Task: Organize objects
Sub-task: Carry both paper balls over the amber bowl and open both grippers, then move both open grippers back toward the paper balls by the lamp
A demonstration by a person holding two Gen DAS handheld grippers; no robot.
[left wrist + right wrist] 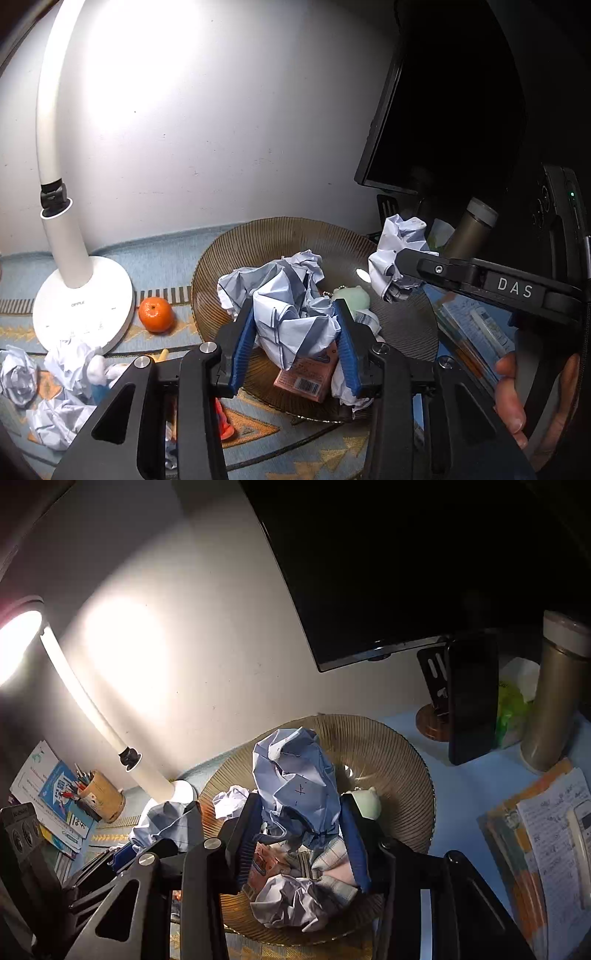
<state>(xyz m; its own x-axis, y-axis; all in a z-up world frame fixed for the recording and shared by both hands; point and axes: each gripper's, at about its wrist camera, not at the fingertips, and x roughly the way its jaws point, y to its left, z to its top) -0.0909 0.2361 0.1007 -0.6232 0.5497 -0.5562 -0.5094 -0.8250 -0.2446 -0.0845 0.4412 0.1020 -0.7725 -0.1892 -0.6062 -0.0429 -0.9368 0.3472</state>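
Two grippers work over one big brown ribbed plate on a patterned cloth; the black screen and the white lamp stand behind it, the biggest things here; the plate holds a heap of crumpled paper, a pink box and a small green soft toy; the left gripper has its blue fingers pinching a paper ball low over the plate; the right gripper squeezes another paper ball and holds it up above the heap; more paper balls lie on the cloth near the lamp foot; a little orange sits just beside that foot; I think the paper is very light, soft and springy, so it squashes and will not break; it looks best to grab each ball across its fat middle, since a thin loose flap could tear or slip out.
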